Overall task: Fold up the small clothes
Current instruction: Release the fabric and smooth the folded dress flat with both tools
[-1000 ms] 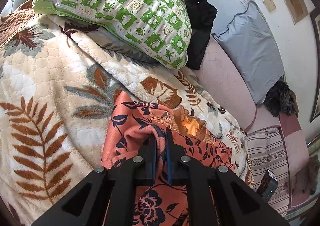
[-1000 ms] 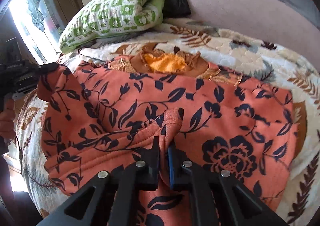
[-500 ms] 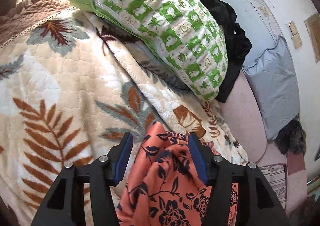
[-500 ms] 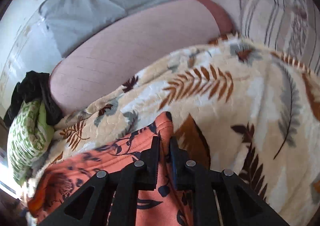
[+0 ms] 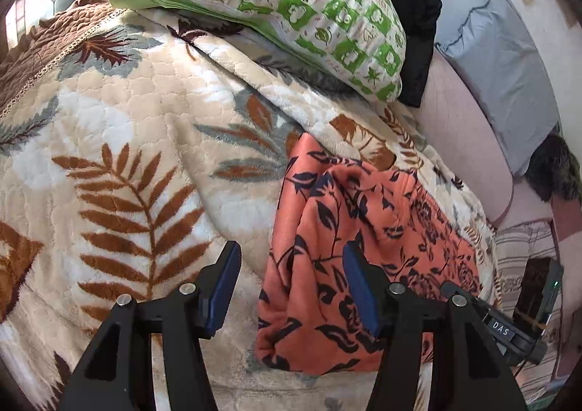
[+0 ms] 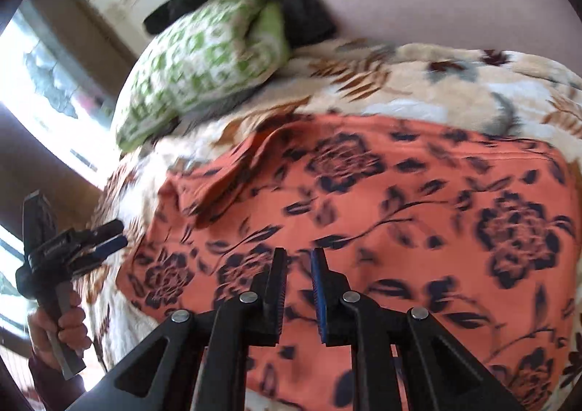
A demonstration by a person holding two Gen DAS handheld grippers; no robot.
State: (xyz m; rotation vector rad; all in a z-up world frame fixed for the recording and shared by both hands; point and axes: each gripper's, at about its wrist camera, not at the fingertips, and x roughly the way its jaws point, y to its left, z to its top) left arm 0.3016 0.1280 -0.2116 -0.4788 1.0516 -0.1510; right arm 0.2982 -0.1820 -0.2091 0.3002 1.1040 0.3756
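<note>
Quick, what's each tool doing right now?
Left tool: open, holding nothing.
Right tool: slightly open, empty, above the orange floral garment.

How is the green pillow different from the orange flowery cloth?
The green pillow is plump with white squares; the orange cloth lies thin and folded with dark flowers. The pillow sits at the far end with black clothing behind it; the cloth lies nearer. Both rest on the leafy blanket.
</note>
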